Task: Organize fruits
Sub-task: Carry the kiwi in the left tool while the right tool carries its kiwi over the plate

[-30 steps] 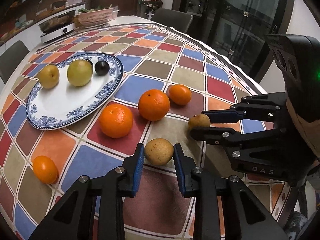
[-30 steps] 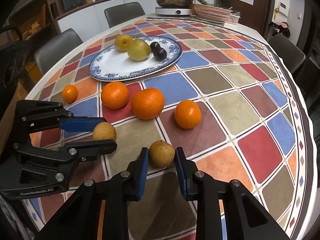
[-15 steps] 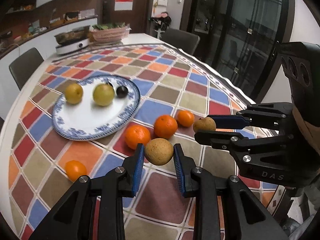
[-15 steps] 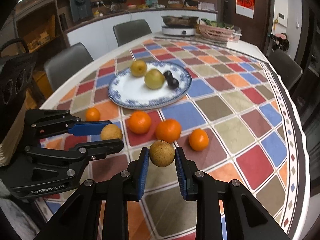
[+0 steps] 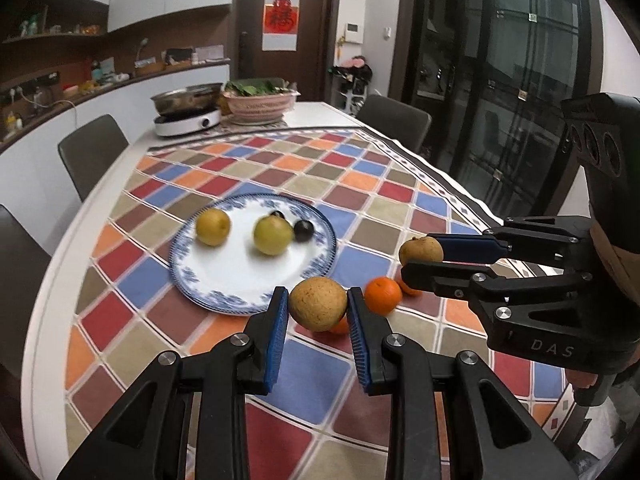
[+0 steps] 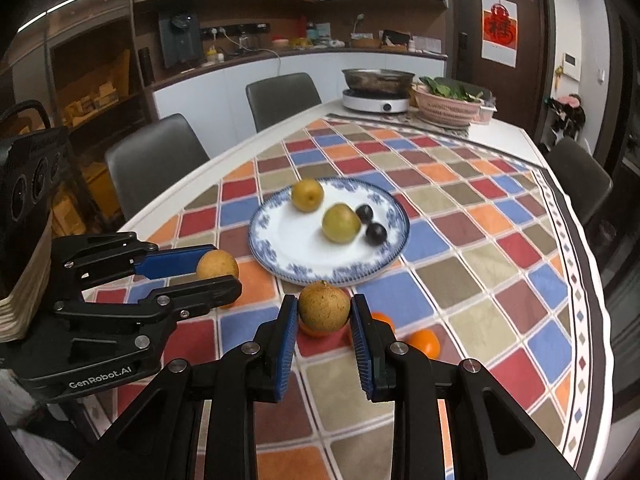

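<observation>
Left gripper: black two-finger claw with blue ribbed pads, clamped on a round, tan, rough-skinned pear, held clear above the table.

Right gripper: matching black claw, blue pads clamped on a second tan, speckled round pear, likewise aloft, level with the left one and just beside it.

Blue-and-white patterned china plate: ahead of both claws on the chequered multicolour tablecloth; bears two yellow-green pears and two small dark plums.

Oranges: loose on the cloth below the claws, off the plate.

Step in hand, as judged: carry phase, both pears lifted and bound for the plate.

Next move calls for: forward travel over the rim, descent onto bare white china apart from the fruit already there, then release without rolling.
</observation>
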Demonstrator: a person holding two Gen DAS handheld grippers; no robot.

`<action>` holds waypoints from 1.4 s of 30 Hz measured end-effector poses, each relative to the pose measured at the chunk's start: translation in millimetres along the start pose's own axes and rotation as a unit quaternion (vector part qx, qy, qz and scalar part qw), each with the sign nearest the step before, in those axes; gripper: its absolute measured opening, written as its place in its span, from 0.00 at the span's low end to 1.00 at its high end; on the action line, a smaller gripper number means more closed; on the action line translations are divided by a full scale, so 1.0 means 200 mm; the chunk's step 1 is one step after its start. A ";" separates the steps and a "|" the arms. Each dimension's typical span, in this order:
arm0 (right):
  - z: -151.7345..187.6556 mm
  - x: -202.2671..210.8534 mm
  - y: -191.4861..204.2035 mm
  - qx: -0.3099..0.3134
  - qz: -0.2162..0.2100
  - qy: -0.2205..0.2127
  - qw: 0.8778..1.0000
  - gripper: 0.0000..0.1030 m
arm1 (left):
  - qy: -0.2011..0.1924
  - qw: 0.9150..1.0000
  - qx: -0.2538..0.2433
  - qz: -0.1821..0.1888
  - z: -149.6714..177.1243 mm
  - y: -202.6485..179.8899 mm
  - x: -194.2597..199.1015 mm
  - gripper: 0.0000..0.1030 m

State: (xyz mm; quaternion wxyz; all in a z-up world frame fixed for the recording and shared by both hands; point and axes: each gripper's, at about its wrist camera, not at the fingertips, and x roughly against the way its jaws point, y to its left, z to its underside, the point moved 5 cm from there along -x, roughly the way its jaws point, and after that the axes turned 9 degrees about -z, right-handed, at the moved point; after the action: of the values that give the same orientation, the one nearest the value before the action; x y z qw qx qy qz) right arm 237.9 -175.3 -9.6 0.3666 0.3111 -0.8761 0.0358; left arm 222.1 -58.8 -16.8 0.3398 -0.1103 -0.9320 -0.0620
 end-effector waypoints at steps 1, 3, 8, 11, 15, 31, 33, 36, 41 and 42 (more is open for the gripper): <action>-0.01 0.00 0.01 0.002 0.000 -0.001 1.000 0.27 | -0.002 1.000 0.001 -0.003 -0.01 0.01 0.00 0.29; -0.05 -0.01 0.03 0.008 -0.002 -0.003 1.000 0.27 | -0.007 1.000 0.002 -0.008 -0.02 0.05 0.01 0.29; -0.12 -0.05 0.07 0.020 -0.009 -0.008 1.000 0.27 | -0.015 1.000 0.003 -0.019 -0.06 0.12 0.01 0.29; -0.16 -0.09 0.09 0.019 -0.016 -0.008 1.000 0.27 | -0.016 1.000 0.005 -0.024 -0.08 0.18 -0.01 0.29; -0.22 -0.16 0.10 0.024 -0.017 -0.007 1.000 0.27 | -0.015 0.999 0.005 -0.030 -0.11 0.25 -0.05 0.29; -0.40 -0.53 0.03 0.021 -0.028 0.032 0.999 0.27 | 0.024 0.999 0.005 -0.030 -0.17 0.47 -0.36 0.29; -0.42 -0.56 0.02 0.022 -0.029 0.036 0.999 0.27 | 0.032 0.999 0.005 -0.027 -0.17 0.48 -0.41 0.29; -0.45 -0.63 -0.02 0.022 -0.026 0.042 0.999 0.27 | 0.044 0.999 0.006 -0.025 -0.18 0.50 -0.48 0.29; -0.51 -0.74 -0.10 0.011 -0.017 0.053 0.998 0.27 | 0.062 0.998 0.012 -0.020 -0.18 0.52 -0.59 0.29; -0.52 -0.76 -0.12 0.007 -0.015 0.056 0.998 0.27 | 0.066 0.998 0.014 -0.019 -0.18 0.52 -0.61 0.29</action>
State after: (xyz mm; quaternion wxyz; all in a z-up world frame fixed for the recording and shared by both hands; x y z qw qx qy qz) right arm 397.7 -85.3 -39.6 0.4133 0.3245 -0.8491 0.0538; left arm 361.0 15.1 -65.0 0.4006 -0.0832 -0.9103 -0.0630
